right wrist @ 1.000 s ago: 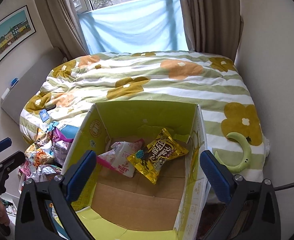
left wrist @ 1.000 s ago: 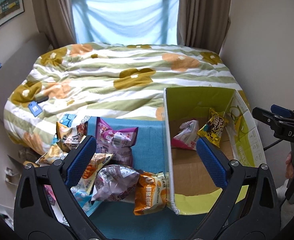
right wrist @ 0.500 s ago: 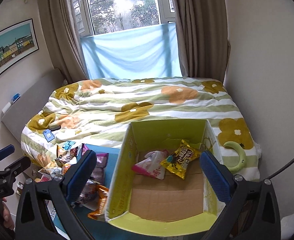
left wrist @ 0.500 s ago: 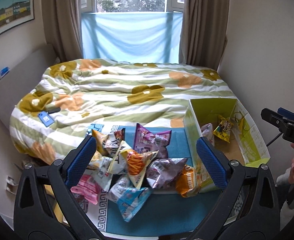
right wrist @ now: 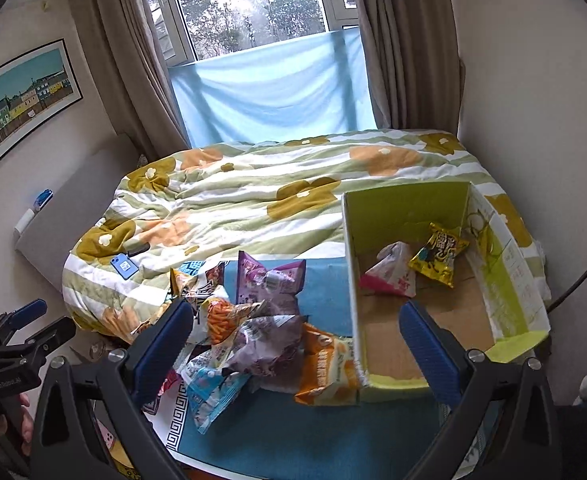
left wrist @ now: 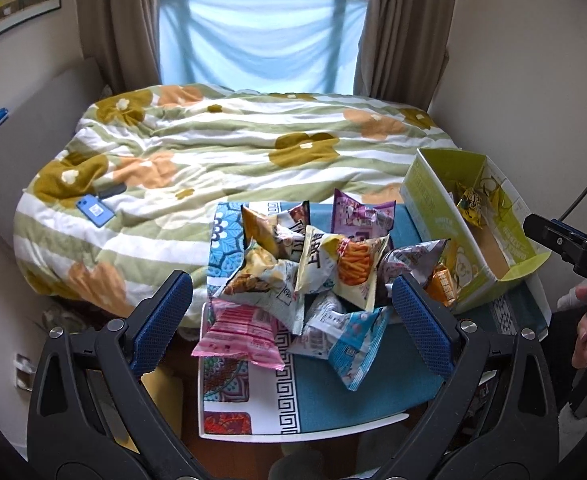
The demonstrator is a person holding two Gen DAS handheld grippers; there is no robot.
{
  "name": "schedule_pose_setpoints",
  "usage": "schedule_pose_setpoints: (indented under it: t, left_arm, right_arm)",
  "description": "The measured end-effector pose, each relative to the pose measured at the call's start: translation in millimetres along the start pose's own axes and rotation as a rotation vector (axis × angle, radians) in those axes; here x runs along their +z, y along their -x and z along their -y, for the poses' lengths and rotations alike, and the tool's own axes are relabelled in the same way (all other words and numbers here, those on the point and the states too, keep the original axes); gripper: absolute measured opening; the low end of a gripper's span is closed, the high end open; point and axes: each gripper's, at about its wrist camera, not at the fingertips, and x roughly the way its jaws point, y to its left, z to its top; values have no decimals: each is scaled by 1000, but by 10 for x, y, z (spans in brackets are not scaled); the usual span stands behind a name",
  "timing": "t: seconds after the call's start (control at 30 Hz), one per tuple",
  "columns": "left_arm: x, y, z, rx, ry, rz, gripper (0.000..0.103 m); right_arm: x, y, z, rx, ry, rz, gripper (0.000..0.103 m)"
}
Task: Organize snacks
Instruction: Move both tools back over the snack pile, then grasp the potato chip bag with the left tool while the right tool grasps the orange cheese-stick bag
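Left wrist: box (left wrist: 429,200) interior mostly hidden; both claws (left wrist: 293,304) (right wrist: 297,336) wide open, empty.

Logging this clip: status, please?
Both tools open, empty. Two packets in box; snack pile still outside. Nothing in the way.

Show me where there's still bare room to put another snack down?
The near half of the box floor is bare, in front of the pink packet and yellow packet. The blue cloth nearest the camera is free. The pile left of the box is crowded.
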Motion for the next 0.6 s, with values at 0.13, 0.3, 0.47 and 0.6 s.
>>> schedule_pose_setpoints:
  t: [0.13, 0.3, 0.47, 0.6]
  left_arm:
    - [-80, -221, -256, -19, -4, -45, 99]
    - [-102, -627, -468, -49, 1, -110, 99]
    - [-81, -1125, -575, -71, 11, -188, 99]
    - [-41, -1506, -576, -84, 21, -264, 99]
  right_arm:
    - [-156, -111, -213, -7, -17, -20, 103]
    - [-225, -377, -445, 4, 19, -70, 103]
    - [-164, -779, -623, 42, 124, -127, 103]
    - [-133, -1201, -766, 50, 282, -218, 103]
